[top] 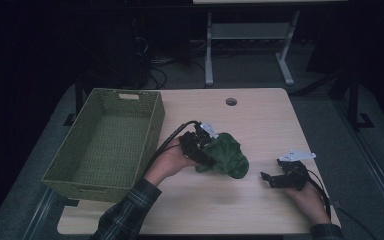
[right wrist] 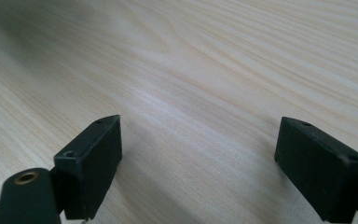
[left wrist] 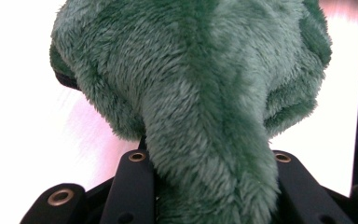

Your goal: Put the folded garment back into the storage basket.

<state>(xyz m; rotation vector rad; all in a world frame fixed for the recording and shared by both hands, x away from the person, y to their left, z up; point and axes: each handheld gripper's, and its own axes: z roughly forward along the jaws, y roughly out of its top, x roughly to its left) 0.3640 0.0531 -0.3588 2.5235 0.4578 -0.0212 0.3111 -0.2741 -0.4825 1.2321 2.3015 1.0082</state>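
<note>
Left gripper (top: 203,148) clamped the green plush toy (top: 227,154); right gripper (top: 272,180) stood open; clearing the wicker basket (top: 62,172) rim called for a firm hold.

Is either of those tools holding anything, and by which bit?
The left hand-held gripper clamps a fold of the fuzzy green plush cloth; the right one holds nothing.

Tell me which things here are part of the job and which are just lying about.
In use: green plush cloth, clamped in the left tongs; woven basket beside it, probably its destination.
Idle: right tongs, open over the table; cable hole.
</note>
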